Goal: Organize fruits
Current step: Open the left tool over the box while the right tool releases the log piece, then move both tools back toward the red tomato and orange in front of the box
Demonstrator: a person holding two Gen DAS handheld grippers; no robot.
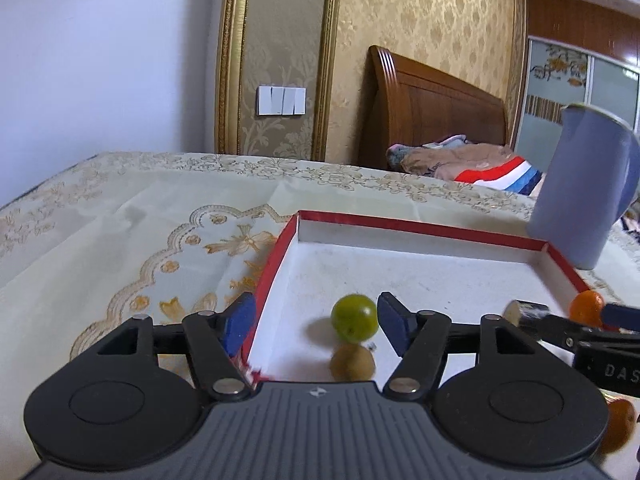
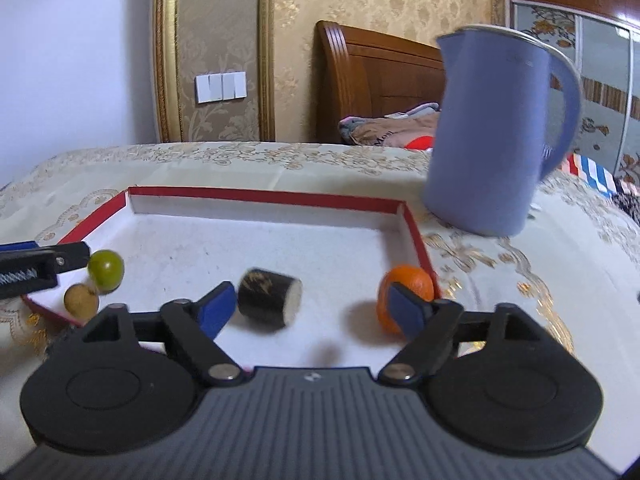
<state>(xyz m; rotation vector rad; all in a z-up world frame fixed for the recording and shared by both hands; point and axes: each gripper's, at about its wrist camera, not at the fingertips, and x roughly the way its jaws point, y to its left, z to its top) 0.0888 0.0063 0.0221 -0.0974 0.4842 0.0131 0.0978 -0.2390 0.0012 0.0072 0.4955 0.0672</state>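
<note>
A red-rimmed shallow box (image 1: pixel 384 227) (image 2: pixel 264 196) with a white floor lies on the table. In the left wrist view my left gripper (image 1: pixel 316 322) is open over the box's near left corner; a green round fruit (image 1: pixel 355 318) is between the fingers, free of both pads, above a brown round fruit (image 1: pixel 352 363). In the right wrist view my right gripper (image 2: pixel 314 306) is open; a dark cylinder piece (image 2: pixel 269 297) sits by its left finger and an orange (image 2: pixel 406 292) by its right finger. The green fruit (image 2: pixel 105 270) and brown fruit (image 2: pixel 81 300) show at left.
A blue-purple jug (image 2: pixel 492 136) (image 1: pixel 588 184) stands just beyond the box's far right corner. A second orange (image 1: pixel 618 426) lies at the lower right of the left view. The patterned tablecloth (image 1: pixel 120 220) spreads to the left. A bed and wall stand behind.
</note>
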